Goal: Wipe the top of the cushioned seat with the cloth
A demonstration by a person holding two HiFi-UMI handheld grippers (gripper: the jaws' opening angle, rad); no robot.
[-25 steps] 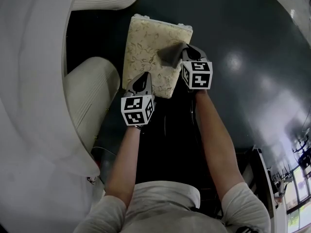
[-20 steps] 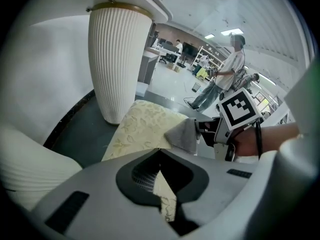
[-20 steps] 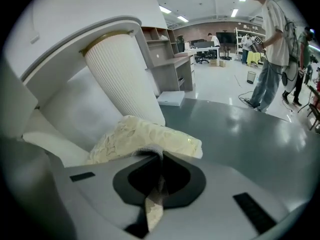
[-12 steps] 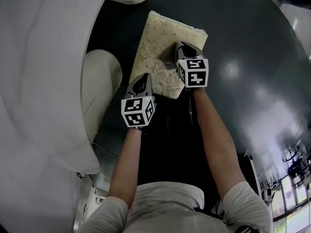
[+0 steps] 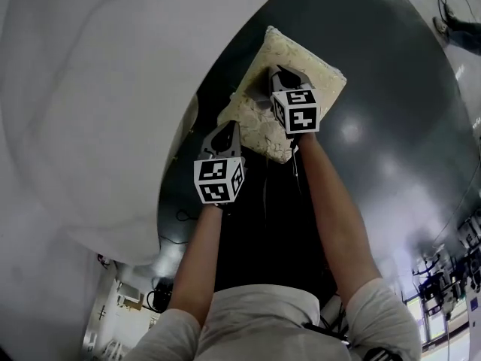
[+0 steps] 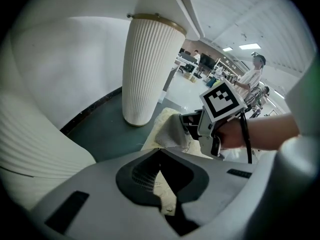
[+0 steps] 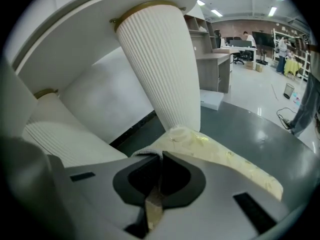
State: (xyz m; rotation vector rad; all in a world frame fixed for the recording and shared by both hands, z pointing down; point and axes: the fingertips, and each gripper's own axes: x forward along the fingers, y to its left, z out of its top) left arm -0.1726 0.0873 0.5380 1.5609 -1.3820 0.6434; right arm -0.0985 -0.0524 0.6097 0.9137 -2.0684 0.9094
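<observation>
Right fingers [image 7: 182, 176] pinching cloth [image 6: 172, 131]; left fingers [image 6: 135, 171] pressed together, cushioned seat [image 5: 301, 55] lengthwise away, up-right

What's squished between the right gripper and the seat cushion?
A grey cloth. The right gripper pinches it and holds it against the cushion top; the left gripper view shows that best.

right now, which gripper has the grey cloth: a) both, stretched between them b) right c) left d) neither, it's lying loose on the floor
b: the left gripper view shows the cloth bunched at the tip of the right gripper, whose jaws are closed on it, on top of the cushioned seat.
</observation>
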